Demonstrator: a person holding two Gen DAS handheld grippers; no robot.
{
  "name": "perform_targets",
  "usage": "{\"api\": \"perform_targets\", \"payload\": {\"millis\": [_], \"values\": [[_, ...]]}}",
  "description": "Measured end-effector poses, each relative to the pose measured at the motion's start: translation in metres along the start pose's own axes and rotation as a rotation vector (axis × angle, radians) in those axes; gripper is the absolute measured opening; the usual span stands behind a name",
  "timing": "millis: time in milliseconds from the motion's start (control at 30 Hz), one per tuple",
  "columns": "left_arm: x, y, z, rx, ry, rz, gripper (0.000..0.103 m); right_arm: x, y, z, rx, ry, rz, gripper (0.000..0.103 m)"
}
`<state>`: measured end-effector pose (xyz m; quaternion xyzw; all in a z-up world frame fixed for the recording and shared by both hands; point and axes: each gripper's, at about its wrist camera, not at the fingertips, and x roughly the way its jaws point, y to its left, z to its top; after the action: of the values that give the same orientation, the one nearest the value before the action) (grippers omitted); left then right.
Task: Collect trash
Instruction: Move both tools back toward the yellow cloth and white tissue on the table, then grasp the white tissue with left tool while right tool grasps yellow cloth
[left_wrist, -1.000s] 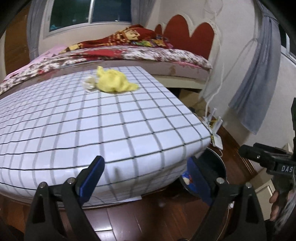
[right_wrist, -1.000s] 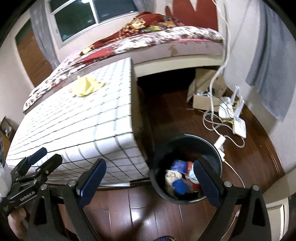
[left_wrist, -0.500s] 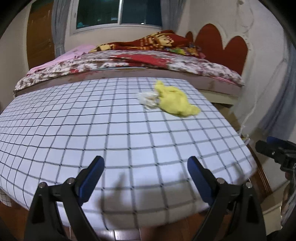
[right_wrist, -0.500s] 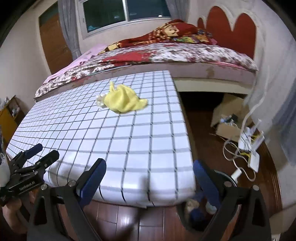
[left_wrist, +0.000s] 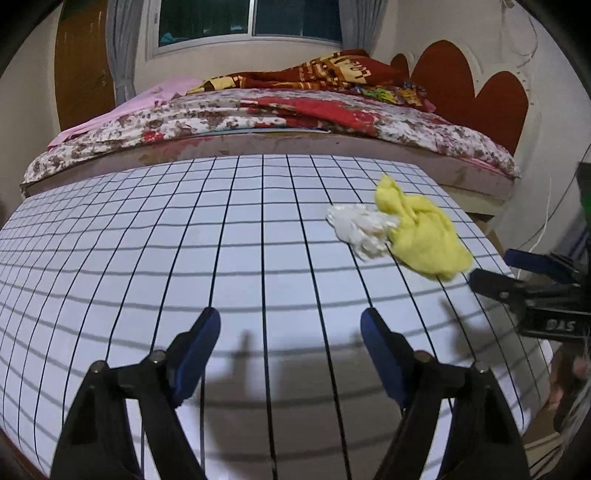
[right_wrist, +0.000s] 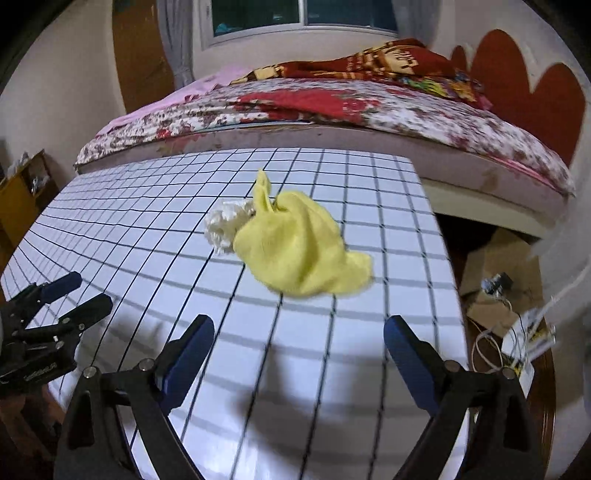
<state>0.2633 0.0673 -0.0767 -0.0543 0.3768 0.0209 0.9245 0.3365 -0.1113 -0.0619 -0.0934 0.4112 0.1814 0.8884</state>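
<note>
Hovering over the white table top with a black grid pattern: both grippers, nothing held in either.

Left gripper: blue-padded jaws closing, gap between them empty, only grid cloth under them. Its shadow falls on the table just ahead of the fingers.

Right gripper: jaws wide and closing slightly, nothing between them. It also shows at the right edge of the left wrist view, black fingers with blue pads, just beside the table's right edge.

Trash: crumpled yellow cloth lying on the table toward its far right part, with a crumpled white wad of paper or plastic touching its left side. Can't tell which material the wad is. In the left wrist view both sit ahead and to the right of the left jaws, well apart from them. In the right wrist view the yellow cloth is straight ahead, near the jaws but not between them.

Behind the table: bed with floral red-and-white cover and red scalloped headboard.
</note>
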Motion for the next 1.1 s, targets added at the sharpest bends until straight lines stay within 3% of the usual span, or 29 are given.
{"api": "perform_targets", "payload": {"millis": [167,233,500,633,933,1100], "values": [[0.02,-0.003,0.016,0.013,0.015,-0.015,0.079,0.042,0.003,0.025,-0.058,0.036,-0.019,0.092],[0.026,-0.006,0.02,0.016,0.019,-0.026,0.079,0.056,0.0,0.035,-0.068,0.053,-0.009,0.083],[0.057,-0.032,0.041,0.02,0.043,-0.083,0.078,0.079,-0.041,0.066,-0.017,0.043,-0.023,0.073],[0.068,-0.046,0.049,0.025,0.063,-0.117,0.068,0.083,-0.061,0.067,0.042,0.056,0.03,0.073],[0.1,-0.05,0.064,0.034,0.117,-0.108,0.051,0.09,-0.071,0.052,0.106,0.078,0.143,0.073],[0.116,-0.046,0.076,0.04,0.117,-0.136,0.034,0.093,-0.059,0.055,0.064,0.084,0.166,0.063]]}}
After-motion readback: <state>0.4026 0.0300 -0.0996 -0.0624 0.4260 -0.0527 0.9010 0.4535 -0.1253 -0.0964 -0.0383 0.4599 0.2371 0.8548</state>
